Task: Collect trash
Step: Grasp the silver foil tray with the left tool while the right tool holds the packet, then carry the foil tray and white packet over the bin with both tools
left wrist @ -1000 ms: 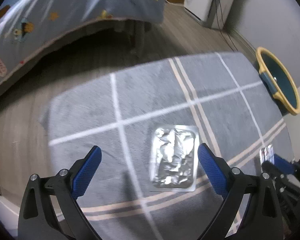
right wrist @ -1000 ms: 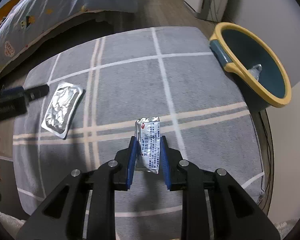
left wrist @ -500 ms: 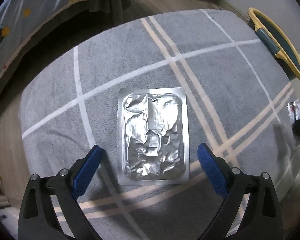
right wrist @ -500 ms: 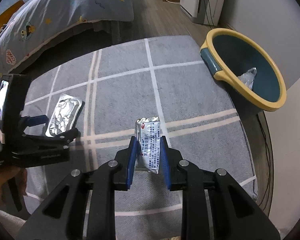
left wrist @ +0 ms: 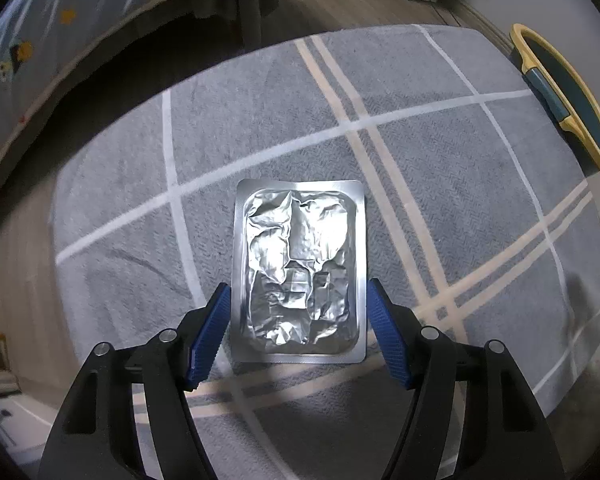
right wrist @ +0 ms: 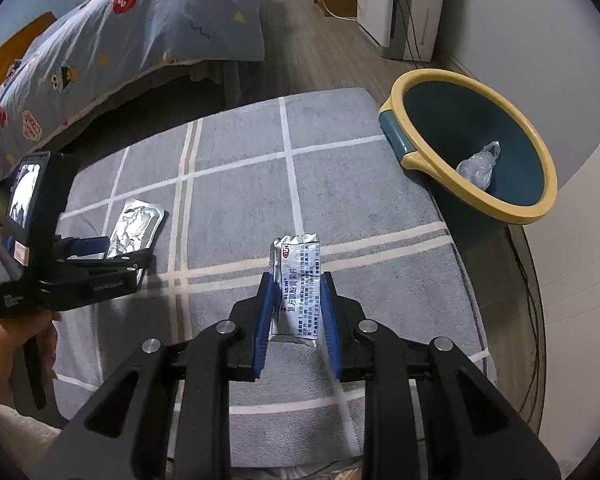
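LEFT gripper: closing astride blister pack, unclamped | RIGHT gripper: clamped on sachet | RISK: flat foil may slip from pads on rug

The bin is cut off at the left-wrist view's right edge; the left gripper hides the foil pack's near end; the sachet's print is too small to read
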The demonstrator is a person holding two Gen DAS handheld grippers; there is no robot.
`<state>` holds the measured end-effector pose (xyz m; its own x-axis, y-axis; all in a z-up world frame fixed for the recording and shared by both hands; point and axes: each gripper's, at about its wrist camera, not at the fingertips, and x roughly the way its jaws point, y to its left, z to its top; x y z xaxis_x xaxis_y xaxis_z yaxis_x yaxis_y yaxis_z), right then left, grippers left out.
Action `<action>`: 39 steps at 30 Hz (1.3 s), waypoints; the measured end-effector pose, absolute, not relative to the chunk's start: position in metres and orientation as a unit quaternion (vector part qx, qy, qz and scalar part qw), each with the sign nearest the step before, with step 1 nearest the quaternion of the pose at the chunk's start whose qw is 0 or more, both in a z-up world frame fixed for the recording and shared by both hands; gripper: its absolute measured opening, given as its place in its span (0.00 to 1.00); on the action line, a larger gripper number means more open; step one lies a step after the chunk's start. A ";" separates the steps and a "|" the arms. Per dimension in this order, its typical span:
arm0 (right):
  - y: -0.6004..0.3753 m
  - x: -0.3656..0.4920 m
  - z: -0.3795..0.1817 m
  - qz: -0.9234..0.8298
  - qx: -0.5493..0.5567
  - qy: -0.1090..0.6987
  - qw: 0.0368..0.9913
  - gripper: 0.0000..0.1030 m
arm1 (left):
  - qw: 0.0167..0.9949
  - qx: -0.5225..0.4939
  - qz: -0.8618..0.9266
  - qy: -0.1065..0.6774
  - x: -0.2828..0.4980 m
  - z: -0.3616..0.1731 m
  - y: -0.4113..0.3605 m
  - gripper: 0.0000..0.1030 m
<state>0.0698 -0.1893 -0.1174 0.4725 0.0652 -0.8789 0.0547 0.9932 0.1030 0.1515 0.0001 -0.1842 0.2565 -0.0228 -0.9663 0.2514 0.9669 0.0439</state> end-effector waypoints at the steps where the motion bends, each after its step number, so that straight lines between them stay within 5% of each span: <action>1: -0.191 0.070 -0.116 0.004 0.059 0.511 0.857 0.22 | 0.788 0.093 -0.088 0.602 0.152 -0.183 0.000 0.66; 23: -0.300 0.120 0.039 -0.036 -0.002 0.347 0.937 0.22 | 0.874 0.079 -0.167 0.449 0.143 -0.065 -0.086 0.66; 39: -0.428 0.165 -0.031 -0.066 0.125 0.405 0.903 0.22 | 0.855 0.084 -0.265 0.437 0.167 -0.058 -0.203 0.67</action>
